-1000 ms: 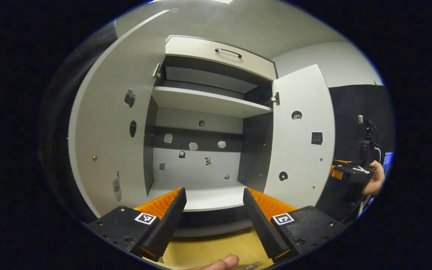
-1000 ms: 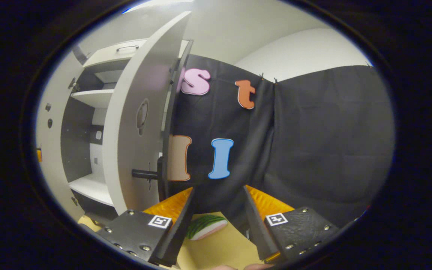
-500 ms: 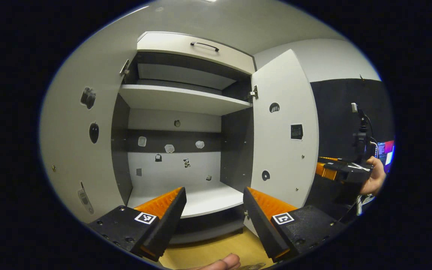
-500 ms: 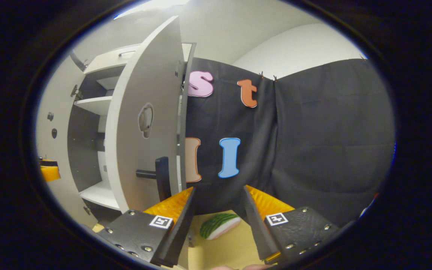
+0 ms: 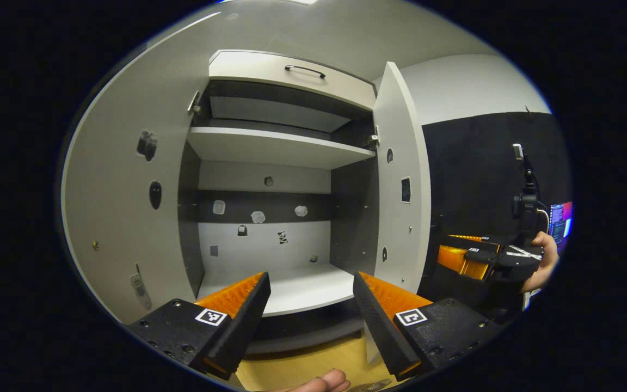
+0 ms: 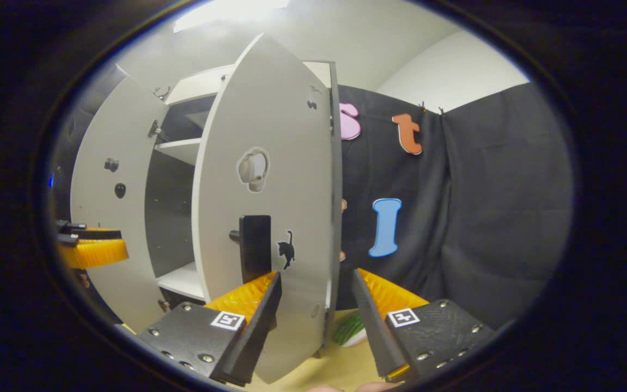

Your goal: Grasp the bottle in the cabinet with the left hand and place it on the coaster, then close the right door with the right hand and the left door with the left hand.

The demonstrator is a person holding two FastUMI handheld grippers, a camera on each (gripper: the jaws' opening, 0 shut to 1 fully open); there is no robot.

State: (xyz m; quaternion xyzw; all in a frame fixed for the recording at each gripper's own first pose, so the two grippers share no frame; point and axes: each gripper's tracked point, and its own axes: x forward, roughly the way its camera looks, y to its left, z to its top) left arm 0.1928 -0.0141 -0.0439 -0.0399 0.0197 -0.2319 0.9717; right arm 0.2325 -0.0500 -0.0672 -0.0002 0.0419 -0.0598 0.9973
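In the left gripper view the cabinet [image 5: 270,218] stands open and its shelves [image 5: 281,147] are bare. My left gripper [image 5: 311,276] hangs open in front of the bottom shelf, holding nothing. The left door [image 5: 128,218] is swung wide. The right door [image 5: 403,190] shows nearly edge-on. In the right gripper view my right gripper [image 6: 316,275] is open at the right door's [image 6: 270,163] outer face, its left finger just below the black handle [image 6: 253,247]. I cannot tell whether it touches. The other gripper [image 6: 93,247] shows at far left.
A drawer with a dark handle [image 5: 305,69] tops the cabinet. A tan table [image 5: 302,365] lies below. A green-and-white piece [image 6: 351,329] rests on it behind the right door. A hand [image 5: 542,261] holds the right gripper [image 5: 482,258] beside a stand with a screen.
The right door has swung from wide open to about halfway shut, and the right gripper has come round to its outer face. The left gripper has barely moved.
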